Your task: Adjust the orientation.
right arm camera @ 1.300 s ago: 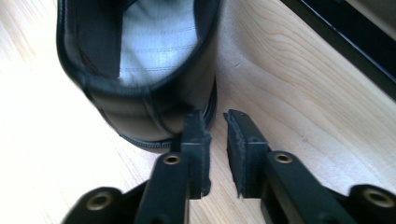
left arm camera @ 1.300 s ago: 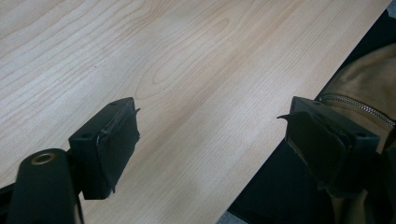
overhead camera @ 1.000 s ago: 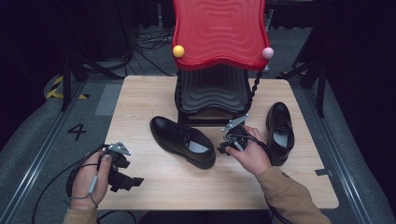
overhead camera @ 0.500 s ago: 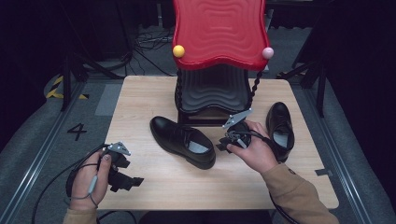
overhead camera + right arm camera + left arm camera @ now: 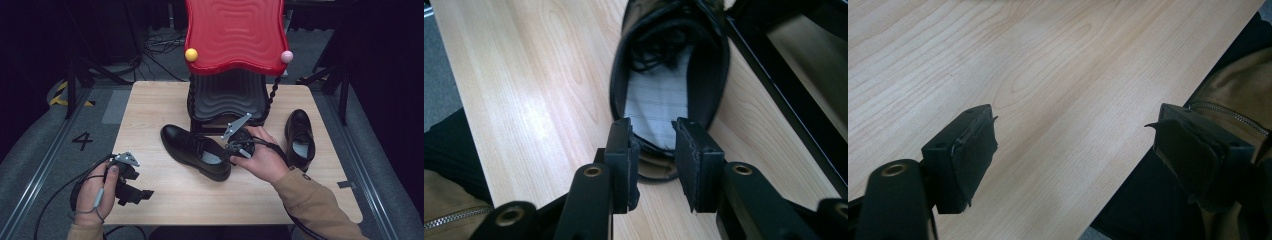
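Note:
A black leather shoe [image 5: 197,150] lies across the middle of the wooden table [image 5: 160,105], toe to the far left and heel to the near right. My right gripper [image 5: 231,149] is at its heel. In the right gripper view the jaws stand a narrow gap apart [image 5: 652,150] over the heel rim of the shoe [image 5: 664,95], whose pale insole and laces show inside; I cannot see them clamping it. A second black shoe [image 5: 300,139] stands to the right. My left gripper [image 5: 145,193] is held open at the table's near left edge, with bare wood between its jaws [image 5: 1073,130].
A black stand [image 5: 227,97] with a red wavy top [image 5: 235,35] sits at the back middle of the table, right behind the shoes, with a yellow ball [image 5: 191,54] and a pink ball [image 5: 286,56] at its corners. Grey floor and cables surround the table.
My right gripper has moved left and down to the heel of the middle shoe. The left gripper and both shoes have stayed where they were.

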{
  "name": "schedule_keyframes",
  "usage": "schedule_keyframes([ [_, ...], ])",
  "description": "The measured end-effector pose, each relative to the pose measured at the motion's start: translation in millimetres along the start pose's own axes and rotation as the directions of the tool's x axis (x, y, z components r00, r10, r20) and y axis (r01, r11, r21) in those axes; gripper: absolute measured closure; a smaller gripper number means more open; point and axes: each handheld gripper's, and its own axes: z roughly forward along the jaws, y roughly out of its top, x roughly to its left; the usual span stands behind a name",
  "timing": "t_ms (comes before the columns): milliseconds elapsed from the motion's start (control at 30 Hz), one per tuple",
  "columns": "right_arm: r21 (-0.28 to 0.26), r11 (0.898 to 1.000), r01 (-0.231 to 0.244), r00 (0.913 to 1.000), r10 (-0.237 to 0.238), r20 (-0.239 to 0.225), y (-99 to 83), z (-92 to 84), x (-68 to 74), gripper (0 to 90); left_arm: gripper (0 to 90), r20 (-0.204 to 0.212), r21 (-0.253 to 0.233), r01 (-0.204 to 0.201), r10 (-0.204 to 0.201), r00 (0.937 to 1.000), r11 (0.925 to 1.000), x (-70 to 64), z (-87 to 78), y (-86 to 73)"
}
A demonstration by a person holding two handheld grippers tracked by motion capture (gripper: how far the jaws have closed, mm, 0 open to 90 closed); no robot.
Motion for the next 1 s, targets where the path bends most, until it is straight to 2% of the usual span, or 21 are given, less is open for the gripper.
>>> schedule_keyframes([
  [267,0.065,0.998,0.023,0.9986,-0.020,-0.048,10.6,18.8,3.9,65.2,17.8,0.005,-0.001,-0.003,0.003,1.0000,1.0000,0.5,0.7,-0.1],
  [433,0.099,0.994,0.050,0.9964,-0.043,-0.073,13.3,36.1,1.8,65.6,17.8,0.004,-0.002,0.003,-0.003,1.0000,1.0000,1.5,0.1,-1.0],
  [600,0.142,0.988,0.055,0.9951,-0.042,-0.090,13.1,52.3,1.0,65.9,17.8,0.007,-0.005,0.004,-0.004,1.0000,1.0000,1.8,0.0,-1.3],
  [767,0.164,0.983,0.088,0.9890,-0.066,-0.132,12.0,65.6,0.7,66.1,18.0,0.005,-0.002,0.007,-0.007,1.0000,1.0000,3.6,0.2,-2.3],
  [900,0.181,0.978,0.105,0.9875,-0.081,-0.135,10.5,73.8,0.2,71.5,18.0,0.004,-0.009,0.009,-0.009,1.0000,0.9999,4.2,-1.2,-3.1],
  [1000,0.184,0.976,0.119,0.9830,-0.090,-0.160,11.9,73.8,-0.3,79.1,17.9,0.006,-0.010,0.009,-0.009,0.9999,0.9999,3.9,-1.2,-3.0],
])
